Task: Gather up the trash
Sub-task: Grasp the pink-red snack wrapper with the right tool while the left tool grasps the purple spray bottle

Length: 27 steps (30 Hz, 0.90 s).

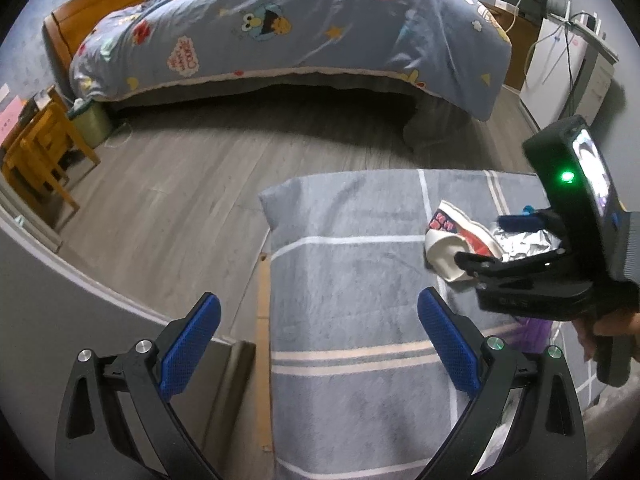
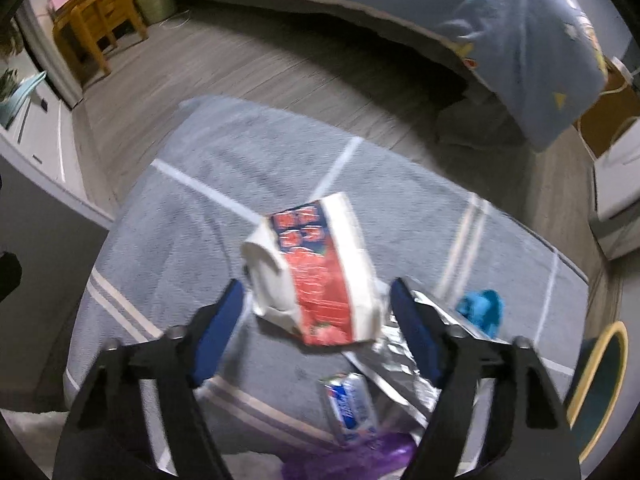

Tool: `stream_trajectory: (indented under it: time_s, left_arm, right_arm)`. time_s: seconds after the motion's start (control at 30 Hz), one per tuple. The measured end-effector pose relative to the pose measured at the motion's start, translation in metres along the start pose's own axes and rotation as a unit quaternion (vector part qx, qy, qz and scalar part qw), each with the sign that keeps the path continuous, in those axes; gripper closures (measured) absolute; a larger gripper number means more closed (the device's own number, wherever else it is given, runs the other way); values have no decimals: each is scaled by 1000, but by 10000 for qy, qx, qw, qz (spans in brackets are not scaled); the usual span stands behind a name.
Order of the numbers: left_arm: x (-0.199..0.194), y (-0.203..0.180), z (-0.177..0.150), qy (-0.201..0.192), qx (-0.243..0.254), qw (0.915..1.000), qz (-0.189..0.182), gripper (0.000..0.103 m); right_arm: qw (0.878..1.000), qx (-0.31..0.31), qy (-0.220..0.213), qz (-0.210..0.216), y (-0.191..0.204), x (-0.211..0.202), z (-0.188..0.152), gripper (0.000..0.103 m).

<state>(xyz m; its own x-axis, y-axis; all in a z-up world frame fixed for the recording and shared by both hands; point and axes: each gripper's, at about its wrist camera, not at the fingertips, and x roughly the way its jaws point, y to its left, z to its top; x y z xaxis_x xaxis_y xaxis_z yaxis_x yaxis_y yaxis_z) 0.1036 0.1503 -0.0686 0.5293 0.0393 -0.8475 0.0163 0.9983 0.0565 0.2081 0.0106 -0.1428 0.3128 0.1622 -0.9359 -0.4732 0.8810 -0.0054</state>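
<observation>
A crushed red-and-white paper cup (image 2: 320, 276) lies on a grey striped rug (image 2: 192, 208); it also shows in the left wrist view (image 1: 456, 240). My right gripper (image 2: 316, 328) is open, its blue pads either side of the cup's near end. Beside the cup lie crumpled silver foil (image 2: 396, 364), a small silver-blue wrapper (image 2: 352, 404), a blue scrap (image 2: 482, 308) and a purple piece (image 2: 376, 456). My left gripper (image 1: 320, 344) is open and empty above the rug (image 1: 352, 300), left of the right gripper (image 1: 492, 240).
A bed with a blue cartoon quilt (image 1: 300, 28) stands beyond the rug. A wooden stool (image 1: 40, 152) and a green bin (image 1: 90, 118) are at far left. White cabinets (image 1: 560, 76) are at right. A yellow-rimmed round container (image 2: 600, 384) sits at the rug's right.
</observation>
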Motion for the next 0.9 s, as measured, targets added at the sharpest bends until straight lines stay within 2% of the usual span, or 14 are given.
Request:
stream_trajectory:
  time_s: [0.07, 0.13, 0.2, 0.3, 0.63, 0.77, 0.9]
  left_arm:
    - [1, 3, -1, 35, -37, 10000, 18, 5]
    - [2, 8, -2, 72, -122, 9999, 3, 5]
    - [2, 10, -3, 103, -200, 9997, -29, 5]
    - [1, 11, -1, 103, -320, 9994, -88, 5]
    - [-4, -13, 5, 5, -95, 10000, -18, 5]
    - [-2, -28, 6, 21, -42, 10000, 11, 5]
    - [5, -52, 6, 142, 47, 9998, -129, 5]
  right_arm:
    - [9999, 4, 69, 83, 5, 6, 2, 59]
    - [9998, 25, 137, 161, 7, 9, 3, 65]
    - [9996, 18, 235, 142, 9, 14, 3, 78]
    - [9995, 92, 215, 216, 7, 8, 3, 87]
    - [9954, 740, -287, 527, -30, -52, -6, 86]
    - [9883, 1202, -589, 736, -63, -86, -14, 86]
    - [9843, 1467, -724, 659, -94, -105, -22, 86]
